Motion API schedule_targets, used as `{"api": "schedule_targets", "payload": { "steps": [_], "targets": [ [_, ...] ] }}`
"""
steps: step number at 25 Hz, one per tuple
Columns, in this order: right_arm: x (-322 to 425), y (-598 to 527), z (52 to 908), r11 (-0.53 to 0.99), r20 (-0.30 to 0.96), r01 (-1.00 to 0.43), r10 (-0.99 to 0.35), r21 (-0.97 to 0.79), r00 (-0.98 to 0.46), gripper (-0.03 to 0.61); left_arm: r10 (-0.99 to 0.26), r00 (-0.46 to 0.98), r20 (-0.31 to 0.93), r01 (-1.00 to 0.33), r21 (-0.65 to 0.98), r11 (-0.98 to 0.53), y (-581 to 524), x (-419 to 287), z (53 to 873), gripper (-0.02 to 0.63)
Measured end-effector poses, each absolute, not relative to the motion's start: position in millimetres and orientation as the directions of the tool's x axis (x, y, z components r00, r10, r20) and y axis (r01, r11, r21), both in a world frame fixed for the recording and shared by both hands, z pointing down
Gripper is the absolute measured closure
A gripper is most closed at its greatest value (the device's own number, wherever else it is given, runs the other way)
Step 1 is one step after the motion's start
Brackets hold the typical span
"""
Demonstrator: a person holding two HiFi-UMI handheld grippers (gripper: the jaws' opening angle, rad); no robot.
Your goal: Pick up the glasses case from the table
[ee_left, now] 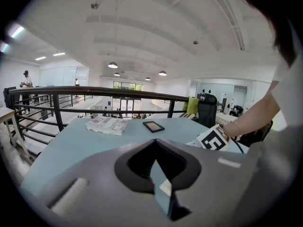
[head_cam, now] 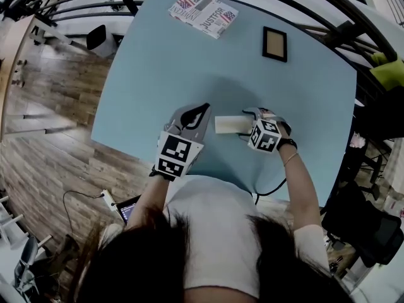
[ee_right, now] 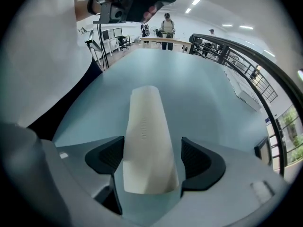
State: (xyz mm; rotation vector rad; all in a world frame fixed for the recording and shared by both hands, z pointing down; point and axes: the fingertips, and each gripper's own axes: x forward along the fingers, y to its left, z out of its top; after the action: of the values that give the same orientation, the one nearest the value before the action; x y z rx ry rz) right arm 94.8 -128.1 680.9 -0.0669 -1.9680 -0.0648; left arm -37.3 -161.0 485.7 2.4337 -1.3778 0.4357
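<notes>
1. The glasses case (ee_right: 147,141) is a cream, long, rounded thing. It sits over the middle of the light blue desk (head_cam: 158,74), near the edge closest to the person. We honestly can't tell if its near end is flat on the desk or lifted a hair.
2. The right tool (ee_right: 152,145) has hold of the case at its right end. In the right gripper view the case runs straight out between the two dark pads. The jaws stand only as wide as the case. One pad is pressed on its side and the other is right up against it too, as far as we can see.
3. The left tool (ee_left: 154,143) is just off the case's left end, not touching it. Its jaws are closed tip to tip with nothing between them. In the left gripper view we only catch a sliver of desk and a bit of cream below the tips.
4. Each tool's marker cube sits on the person's side of the case, the left cube (head_cam: 175,155) lower than the right cube (head_cam: 265,136).
5. Beyond the case and a bit to its right lies a small dark picture frame (head_cam: 274,43), well apart from it.
6. Further beyond the case, towards the far edge, there's a folded newspaper (head_cam: 203,11).
7. Past all that runs a black railing (ee_left: 94,91) on the far side of the case.
</notes>
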Motion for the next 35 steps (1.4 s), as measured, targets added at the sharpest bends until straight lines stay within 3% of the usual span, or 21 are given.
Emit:
{"api": "schedule_targets", "payload": {
  "steps": [12, 35],
  "targets": [
    [91.8, -124.1, 686.3, 0.981, 0.942, 0.190, 0.099, -0.038, -0.321, 0.225, -0.767, 0.491, 0.413, -0.864, 0.119, -0.489, -165.3, -39.2, 489.8, 0.560],
    [92.1, -122.4, 685.9, 0.978, 0.942, 0.194, 0.133, -0.075, -0.308, 0.256, -0.773, 0.487, 0.407, -0.868, 0.126, -0.480, -162.5, -41.3, 491.3, 0.560]
  ]
}}
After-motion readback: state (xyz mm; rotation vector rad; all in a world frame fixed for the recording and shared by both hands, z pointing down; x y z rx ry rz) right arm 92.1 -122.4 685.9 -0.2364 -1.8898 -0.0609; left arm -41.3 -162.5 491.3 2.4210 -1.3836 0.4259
